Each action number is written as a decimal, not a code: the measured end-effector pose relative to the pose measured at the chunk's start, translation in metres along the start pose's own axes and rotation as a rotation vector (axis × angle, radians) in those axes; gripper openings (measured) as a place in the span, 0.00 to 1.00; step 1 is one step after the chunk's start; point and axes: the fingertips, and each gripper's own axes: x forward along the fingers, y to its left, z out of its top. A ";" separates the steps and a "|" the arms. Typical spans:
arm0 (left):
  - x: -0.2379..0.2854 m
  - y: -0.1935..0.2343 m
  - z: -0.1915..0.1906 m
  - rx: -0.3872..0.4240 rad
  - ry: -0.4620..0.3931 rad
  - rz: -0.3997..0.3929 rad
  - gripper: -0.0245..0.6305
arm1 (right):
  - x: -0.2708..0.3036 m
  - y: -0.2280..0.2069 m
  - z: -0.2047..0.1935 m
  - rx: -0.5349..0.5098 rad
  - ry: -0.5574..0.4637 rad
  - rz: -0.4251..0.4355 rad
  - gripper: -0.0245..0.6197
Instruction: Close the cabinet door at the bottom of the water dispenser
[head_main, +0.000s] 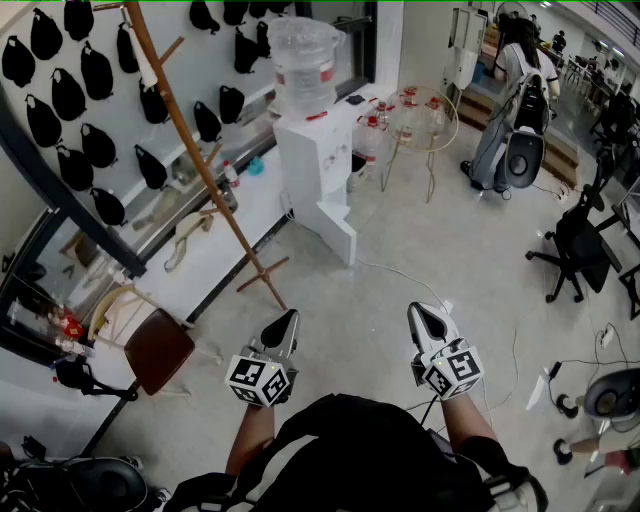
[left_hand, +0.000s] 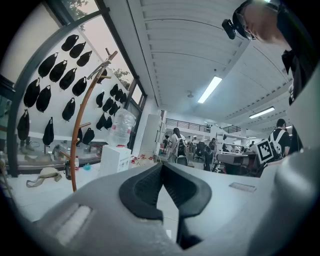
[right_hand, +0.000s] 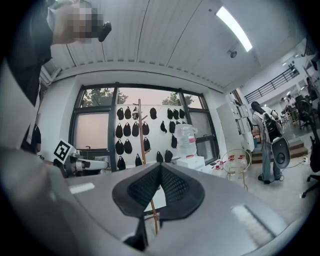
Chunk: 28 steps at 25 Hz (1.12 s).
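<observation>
The white water dispenser (head_main: 313, 160) stands by the window wall with a clear bottle (head_main: 299, 62) on top. At its base a white door panel (head_main: 337, 233) sticks out toward the floor in front. My left gripper (head_main: 287, 322) and right gripper (head_main: 424, 316) are held side by side well short of it, both shut and empty. In the left gripper view the dispenser (left_hand: 116, 159) is far off, left of the shut left gripper (left_hand: 162, 167). The right gripper view has the dispenser (right_hand: 191, 162) just right of the shut right gripper (right_hand: 160, 167).
A wooden coat stand (head_main: 203, 165) leans between me and the dispenser. A brown chair (head_main: 158, 348) is at the left. A round wire table (head_main: 424, 122), a person with a backpack (head_main: 512, 105) and an office chair (head_main: 578, 245) are at the right. A cable (head_main: 398, 274) lies on the floor.
</observation>
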 end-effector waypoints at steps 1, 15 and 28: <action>0.001 -0.001 -0.002 0.002 -0.003 -0.004 0.05 | -0.001 -0.001 0.001 0.004 -0.004 0.000 0.04; 0.005 -0.014 -0.002 0.017 0.012 -0.013 0.05 | -0.016 -0.013 -0.012 0.017 0.022 -0.018 0.04; 0.020 -0.030 -0.004 0.057 0.023 0.063 0.40 | -0.037 -0.033 0.012 -0.011 -0.093 -0.014 0.46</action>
